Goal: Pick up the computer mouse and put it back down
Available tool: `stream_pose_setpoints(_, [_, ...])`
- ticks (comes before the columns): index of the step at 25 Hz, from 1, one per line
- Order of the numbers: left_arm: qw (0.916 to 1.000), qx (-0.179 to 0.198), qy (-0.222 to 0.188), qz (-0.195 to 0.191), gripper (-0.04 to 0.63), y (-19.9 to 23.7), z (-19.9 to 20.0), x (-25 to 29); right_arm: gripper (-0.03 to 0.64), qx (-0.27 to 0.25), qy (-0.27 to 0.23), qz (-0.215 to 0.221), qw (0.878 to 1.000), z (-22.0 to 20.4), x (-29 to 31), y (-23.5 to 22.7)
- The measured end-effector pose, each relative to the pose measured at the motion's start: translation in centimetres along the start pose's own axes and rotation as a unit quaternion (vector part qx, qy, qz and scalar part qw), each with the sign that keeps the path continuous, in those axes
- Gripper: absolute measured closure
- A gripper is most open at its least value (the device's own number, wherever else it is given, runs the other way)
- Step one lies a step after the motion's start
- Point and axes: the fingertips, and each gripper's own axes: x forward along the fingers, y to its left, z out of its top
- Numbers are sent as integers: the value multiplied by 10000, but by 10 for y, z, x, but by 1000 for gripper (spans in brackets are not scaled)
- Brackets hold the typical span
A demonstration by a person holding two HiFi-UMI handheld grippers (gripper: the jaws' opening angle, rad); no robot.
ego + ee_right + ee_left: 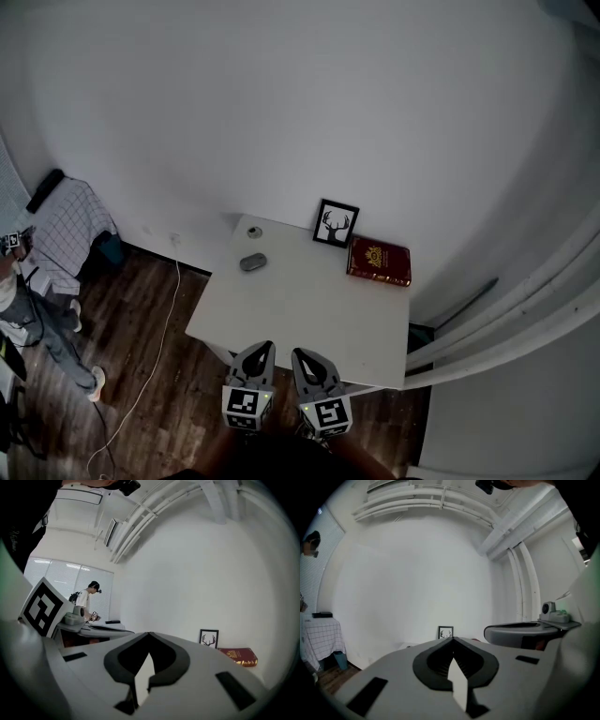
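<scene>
Left gripper, right gripper by white table, dark wood floor

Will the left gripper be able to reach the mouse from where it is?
Probably yes. Only bare table lies between the left gripper and the mouse; the frame and book stand off to the right. Its jaws are shut, so they must open first.

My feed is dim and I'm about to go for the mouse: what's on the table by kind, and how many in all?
mouse: 1
framed picture: 1
red book: 1
small round thing, too small to identify: 1
Total: 4
</scene>
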Motion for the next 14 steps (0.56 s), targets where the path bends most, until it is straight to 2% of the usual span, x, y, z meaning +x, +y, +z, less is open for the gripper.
stream_pose_setpoints(14, [9999, -12, 3, -110, 594, -15, 2, -3, 597, -73, 21, -22, 10000, -16, -10, -2])
